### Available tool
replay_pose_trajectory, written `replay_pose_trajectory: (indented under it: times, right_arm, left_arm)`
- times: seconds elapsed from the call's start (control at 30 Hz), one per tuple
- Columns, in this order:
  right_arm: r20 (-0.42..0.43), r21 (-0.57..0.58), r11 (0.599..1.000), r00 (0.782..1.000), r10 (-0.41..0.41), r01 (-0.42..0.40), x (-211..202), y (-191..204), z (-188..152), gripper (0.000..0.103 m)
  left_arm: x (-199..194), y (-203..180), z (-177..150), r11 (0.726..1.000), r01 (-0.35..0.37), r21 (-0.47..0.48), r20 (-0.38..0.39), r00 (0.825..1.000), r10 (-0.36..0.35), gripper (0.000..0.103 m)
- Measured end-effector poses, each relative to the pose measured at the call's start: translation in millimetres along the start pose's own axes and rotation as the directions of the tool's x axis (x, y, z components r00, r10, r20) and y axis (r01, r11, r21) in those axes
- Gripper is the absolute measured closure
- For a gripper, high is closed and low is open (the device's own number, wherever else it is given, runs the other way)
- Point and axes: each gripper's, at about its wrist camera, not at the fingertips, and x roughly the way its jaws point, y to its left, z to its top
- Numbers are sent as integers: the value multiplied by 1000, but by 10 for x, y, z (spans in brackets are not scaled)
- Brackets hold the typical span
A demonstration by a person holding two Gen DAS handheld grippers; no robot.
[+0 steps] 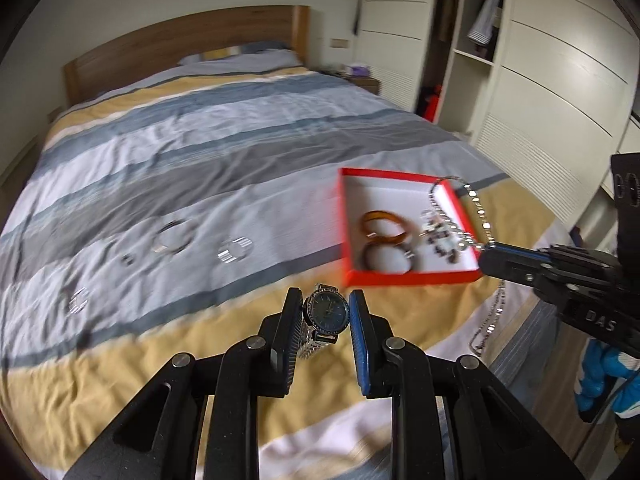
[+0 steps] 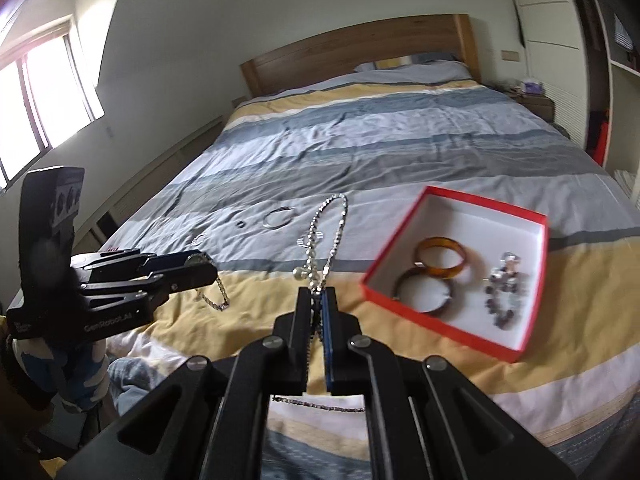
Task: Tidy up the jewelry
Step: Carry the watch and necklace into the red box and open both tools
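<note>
I have my left tool (image 1: 325,312) clamped on a silver wristwatch (image 1: 329,312), the pads pinching the case from both sides so the dark dial faces the camera and the metal band hangs below. My right tool (image 2: 317,294) is pressed together on a silver chain necklace (image 2: 326,232); one loop stands up ahead of the tips and the rest trails down under the tool, which tells me I gripped it mid-length to keep it from slipping through.

Both pieces are held above the bed (image 1: 160,152), near its foot. The red box (image 1: 400,278) sits on the striped cover just ahead, between the two tools, and already holds two amber bangles (image 1: 382,226) and a beaded bracelet (image 1: 440,240). I judge it to be the collecting place, so I am carrying both items toward it.

Several small silver rings or bangles (image 1: 172,236) lie loose on the cover further out, so sorting is only partly done. The dangling chain could snag the box rim as I lower it.
</note>
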Motion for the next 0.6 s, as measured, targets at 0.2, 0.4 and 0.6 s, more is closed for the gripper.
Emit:
replay_pose_trajectory:
  times: [0.2,0.4,0.6]
  right_arm:
    - [-3,59,996,998,-69,69,169,-642,236,98]
    - [-15,103,986,992,-128,129,479,-1151,388,98]
    - [-107,112,979,982,-158,170,892,-1413,149,98]
  left_arm:
    - [668,-403,453,996,88,32,-35,996,-87,80]
    - [1346,-607,602,991,124,41,-95,988,-119,80]
    - [1847,-536,438,990,139,-4,-176,975,-138,80]
